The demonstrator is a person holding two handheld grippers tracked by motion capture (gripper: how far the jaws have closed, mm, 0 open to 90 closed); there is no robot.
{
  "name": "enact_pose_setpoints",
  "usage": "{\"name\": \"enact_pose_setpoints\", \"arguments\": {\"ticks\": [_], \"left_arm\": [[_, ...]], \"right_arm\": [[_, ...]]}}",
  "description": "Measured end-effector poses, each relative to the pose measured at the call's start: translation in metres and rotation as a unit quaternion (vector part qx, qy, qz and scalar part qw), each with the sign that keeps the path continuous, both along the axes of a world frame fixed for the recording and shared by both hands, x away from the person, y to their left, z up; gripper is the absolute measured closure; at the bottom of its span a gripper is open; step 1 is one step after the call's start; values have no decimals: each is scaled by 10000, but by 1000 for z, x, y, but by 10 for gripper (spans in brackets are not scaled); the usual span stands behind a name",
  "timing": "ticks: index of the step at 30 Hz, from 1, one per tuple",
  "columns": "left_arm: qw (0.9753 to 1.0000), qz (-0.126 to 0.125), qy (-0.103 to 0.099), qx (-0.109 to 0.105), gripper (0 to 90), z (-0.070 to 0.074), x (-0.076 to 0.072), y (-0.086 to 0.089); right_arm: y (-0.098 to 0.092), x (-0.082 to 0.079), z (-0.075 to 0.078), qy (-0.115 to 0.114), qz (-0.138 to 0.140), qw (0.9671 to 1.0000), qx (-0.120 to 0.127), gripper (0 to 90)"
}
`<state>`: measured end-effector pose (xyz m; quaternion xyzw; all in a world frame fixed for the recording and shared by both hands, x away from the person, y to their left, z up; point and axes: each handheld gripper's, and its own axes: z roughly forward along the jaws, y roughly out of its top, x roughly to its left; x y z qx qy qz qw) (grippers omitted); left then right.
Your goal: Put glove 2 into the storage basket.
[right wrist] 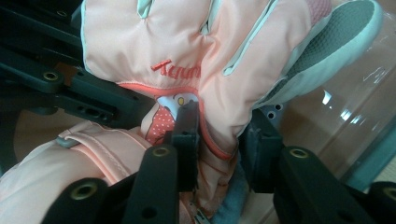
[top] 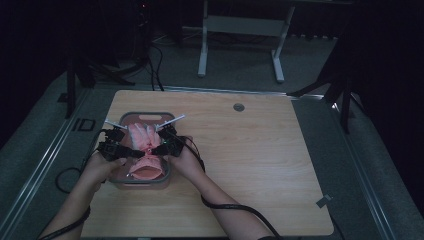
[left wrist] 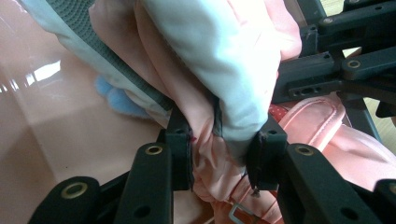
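Note:
A pink padded ski glove [top: 141, 135] with pale panels and a grey grip palm is held up over a clear bin [top: 150, 114] with a grey rim at the table's left. Its strapped cuff [top: 147, 169] hangs toward the near end of the bin. My left gripper [top: 131, 150] is shut on the glove's fabric from the left. In the left gripper view the left gripper [left wrist: 219, 140] pinches a fold of the glove [left wrist: 201, 60]. My right gripper [top: 157, 147] grips it from the right. In the right gripper view the right gripper [right wrist: 222, 135] bites the glove [right wrist: 154, 42] just below its red lettering.
The wooden table [top: 250, 165] stretches open to the right, with a round cable grommet [top: 238, 107] near its far edge. A blue fuzzy patch [left wrist: 114, 100] lies in the bin under the glove. A desk frame [top: 240, 40] stands on the floor beyond, and cables trail from both grippers.

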<state>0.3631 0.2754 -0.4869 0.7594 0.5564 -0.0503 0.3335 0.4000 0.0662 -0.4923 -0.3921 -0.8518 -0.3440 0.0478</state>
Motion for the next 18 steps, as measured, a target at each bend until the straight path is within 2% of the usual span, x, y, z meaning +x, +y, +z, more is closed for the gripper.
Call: {"name": "enact_pose_setpoints", "arguments": {"ticks": [4, 6, 7, 9, 10, 12, 13, 14, 16, 18], "left_arm": [[9998, 45, 49, -183, 650, -1, 0, 7], [9997, 82, 69, -230, 646, -2, 0, 9], [9996, 114, 69, -242, 642, -3, 0, 10], [9995, 129, 34, -275, 621, -4, 1, 10], [9996, 140, -3, -237, 601, -3, 1, 9], [9995, 238, -215, -70, 518, 1, 0, 7], [9989, 296, -347, 70, 468, 3, -1, 6], [9980, 325, -498, 228, 421, 5, -2, 4], [9951, 398, -739, 531, 345, 10, -5, 0], [9899, 377, -1067, 854, 267, 14, -9, -5]], "right_arm": [[-1, 2, 3, -34, 24, 10000, 63, 594], [-2, 2, 7, -173, 108, 9998, 52, 483], [-3, 3, 9, -305, 206, 9992, 169, 419], [-8, 4, 15, -355, 272, 9982, 409, 367], [-9, 4, 17, -387, 299, 9978, 437, 334], [-11, 3, 20, -478, 452, 9967, 480, 284], [-12, 3, 20, -489, 587, 9958, 497, 253], [-13, 2, 21, -508, 575, 9958, 508, 243], [-15, 1, 22, -537, 500, 9959, 532, 235], [-18, 0, 23, -625, 534, 9950, 565, 166]]}}
